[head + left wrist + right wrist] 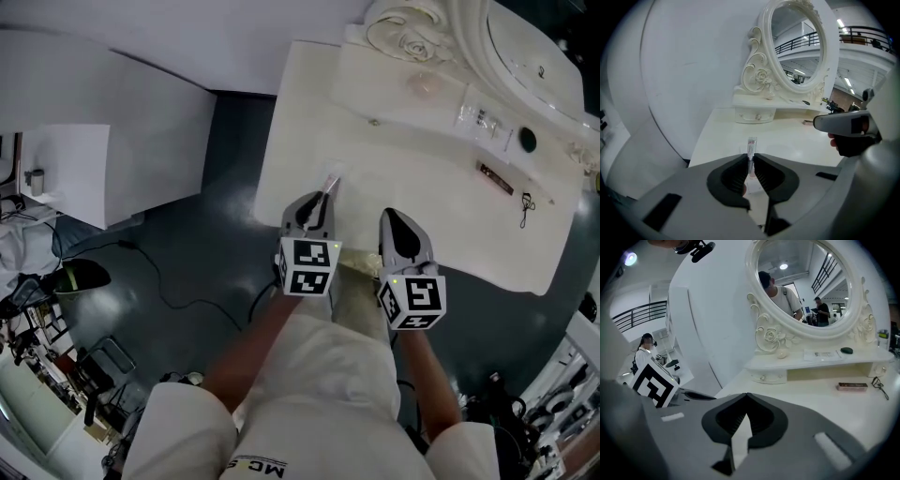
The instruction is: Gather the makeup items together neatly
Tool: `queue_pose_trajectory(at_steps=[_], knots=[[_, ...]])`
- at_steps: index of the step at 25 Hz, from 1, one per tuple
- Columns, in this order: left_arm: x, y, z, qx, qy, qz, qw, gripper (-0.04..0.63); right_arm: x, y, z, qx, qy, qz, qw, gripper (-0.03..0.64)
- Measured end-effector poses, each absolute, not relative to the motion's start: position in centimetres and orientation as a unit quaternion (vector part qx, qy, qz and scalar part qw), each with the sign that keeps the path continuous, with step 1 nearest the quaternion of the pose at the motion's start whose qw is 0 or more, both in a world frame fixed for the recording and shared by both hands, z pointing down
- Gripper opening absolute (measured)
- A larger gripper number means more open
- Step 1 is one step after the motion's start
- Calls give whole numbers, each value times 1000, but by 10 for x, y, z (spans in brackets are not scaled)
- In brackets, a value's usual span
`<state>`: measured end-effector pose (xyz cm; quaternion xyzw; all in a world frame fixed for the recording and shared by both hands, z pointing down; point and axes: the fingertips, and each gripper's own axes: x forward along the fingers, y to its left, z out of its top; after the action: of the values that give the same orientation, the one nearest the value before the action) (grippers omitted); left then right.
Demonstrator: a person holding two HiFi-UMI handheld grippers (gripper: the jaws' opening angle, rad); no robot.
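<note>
My left gripper (323,197) is shut on a slim clear tube with a printed label (331,178); the tube (751,146) sticks out past the jaws over the near left part of the white dressing table (403,178). My right gripper (390,216) hovers beside it, shut, with nothing between its jaws. Further right on the table lie a flat pinkish-brown box (494,177) and a small black wire tool (527,208). The box (853,386) and the tool (880,385) also show in the right gripper view. On the mirror's shelf rest a clear packet (480,119), a dark oval piece (528,140) and a pale round piece (427,84).
An ornate white oval mirror (806,282) stands on a raised shelf with a small drawer (757,115) at the table's back. The table's front edge (267,187) drops to a dark floor with cables (178,300). A white wall (693,61) runs along the left.
</note>
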<state>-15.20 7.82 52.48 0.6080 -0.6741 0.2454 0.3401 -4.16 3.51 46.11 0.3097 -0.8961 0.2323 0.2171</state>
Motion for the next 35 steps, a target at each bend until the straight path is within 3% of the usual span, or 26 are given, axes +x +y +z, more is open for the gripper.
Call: queue_pose_trajectory(at_steps=[35], knots=[[-211,103,587,499,-734,273,371,51,-72,33,478,277,-899,231,247,2]])
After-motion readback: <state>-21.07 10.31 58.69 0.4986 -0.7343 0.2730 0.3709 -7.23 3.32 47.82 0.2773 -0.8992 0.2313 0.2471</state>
